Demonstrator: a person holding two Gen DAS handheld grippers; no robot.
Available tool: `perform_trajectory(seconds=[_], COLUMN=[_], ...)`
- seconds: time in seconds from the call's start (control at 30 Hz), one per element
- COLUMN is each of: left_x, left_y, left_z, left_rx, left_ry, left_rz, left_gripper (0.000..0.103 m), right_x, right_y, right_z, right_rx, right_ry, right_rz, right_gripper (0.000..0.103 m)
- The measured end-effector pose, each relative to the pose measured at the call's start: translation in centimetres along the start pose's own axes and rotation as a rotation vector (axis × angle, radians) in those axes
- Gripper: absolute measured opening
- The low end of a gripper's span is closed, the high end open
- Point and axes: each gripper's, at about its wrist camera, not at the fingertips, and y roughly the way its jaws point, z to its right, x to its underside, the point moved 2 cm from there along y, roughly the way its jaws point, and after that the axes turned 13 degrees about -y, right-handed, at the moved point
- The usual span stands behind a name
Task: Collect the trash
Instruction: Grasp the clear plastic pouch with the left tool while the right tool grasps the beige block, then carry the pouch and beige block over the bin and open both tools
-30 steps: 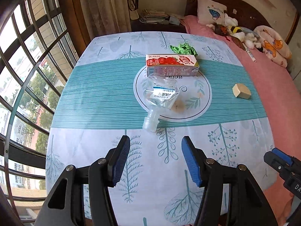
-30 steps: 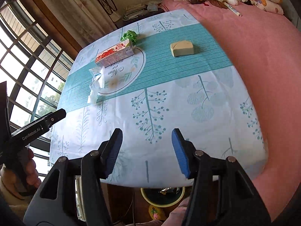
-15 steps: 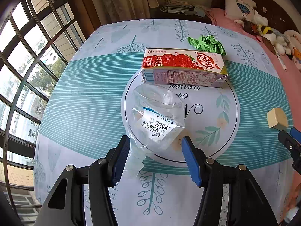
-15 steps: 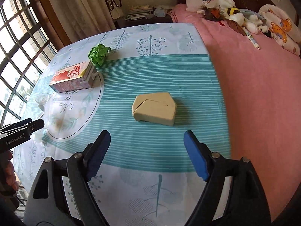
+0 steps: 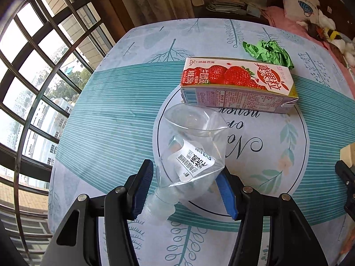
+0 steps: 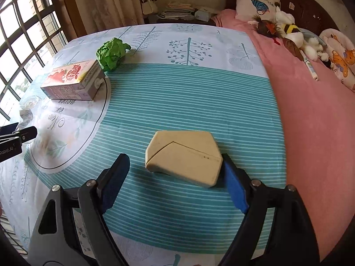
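A crushed clear plastic bottle [image 5: 195, 153] with a white label lies on the table, its neck pointing toward me. My left gripper [image 5: 186, 188] is open with its jaws on either side of the bottle's lower body. A beige folded carton [image 6: 184, 157] lies on the teal stripes. My right gripper [image 6: 175, 179] is open, its jaws straddling the carton's near end. A strawberry milk carton [image 5: 237, 84] lies on its side behind the bottle and also shows in the right wrist view [image 6: 73, 82]. A crumpled green paper [image 5: 268, 53] lies beyond it, also in the right wrist view [image 6: 112, 53].
The table wears a teal and white cloth [image 5: 115, 110]. A barred window [image 5: 33, 77] is on the left. A pink bed [image 6: 310, 110] with soft toys [image 6: 290, 35] borders the table's right side. A marker pen [image 6: 310, 66] lies on the bed.
Both grippers have moved forward. The left one now has the bottle between its jaws, and the right one has reached the beige carton. Both stay open.
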Motion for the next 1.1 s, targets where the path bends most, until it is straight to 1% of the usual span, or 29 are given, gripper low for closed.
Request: perform_trajectory(seconds=[0.03, 0.1, 0.13, 0.17, 0.2, 0.3, 0.47, 0.67, 0.9, 1.03, 1.1], left_x=[-0.2, -0.1, -0.1, -0.2, -0.3, -0.4, -0.8, -0.6, 0.9, 2.6, 3.7], left_y=[0.3, 0.7, 0.9, 1.0, 1.1, 0.8, -0.8, -3.2, -7.4, -9.8, -10.8], left_z=[-0.1, -0.2, -0.4, -0.5, -0.6, -1.0, -2.0, -3.0, -5.1, -7.0, -8.1], left_rx=[-0.001, 0.006, 0.015, 0.021, 0.028, 0.052, 0.115, 0.182, 0.260, 0.302, 0.322], left_ry=[-0.002, -0.011, -0.016, -0.022, -0.026, -0.044, -0.071, -0.088, -0.061, -0.029, -0.012], left_rz=[-0.007, -0.026, -0.037, -0.042, -0.041, -0.038, -0.020, -0.025, -0.019, -0.020, -0.033], left_gripper=[0.058, 0.057, 0.054, 0.051, 0.051, 0.050, 0.049, 0.049, 0.049, 0.049, 0.049], right_x=[-0.1, -0.2, -0.2, -0.2, -0.2, 0.1, 0.7, 1.4, 1.6, 1.7, 2.0], right_y=[0.1, 0.2, 0.2, 0.1, 0.1, -0.2, -0.8, -2.3, -5.1, -7.4, -8.8], right_z=[0.0, 0.2, 0.3, 0.4, 0.5, 0.8, 1.1, 0.1, -2.6, -4.9, -6.3], right_rx=[-0.001, 0.002, 0.006, 0.008, 0.013, -0.010, -0.031, -0.058, -0.089, -0.096, -0.097], right_ry=[-0.005, -0.017, -0.024, -0.033, -0.044, -0.050, -0.018, 0.010, 0.020, 0.013, 0.014], right_rz=[0.002, 0.004, 0.006, 0.009, 0.014, 0.023, 0.022, 0.027, 0.058, 0.084, 0.098], right_gripper=[0.078, 0.070, 0.068, 0.061, 0.059, 0.059, 0.059, 0.059, 0.059, 0.059, 0.059])
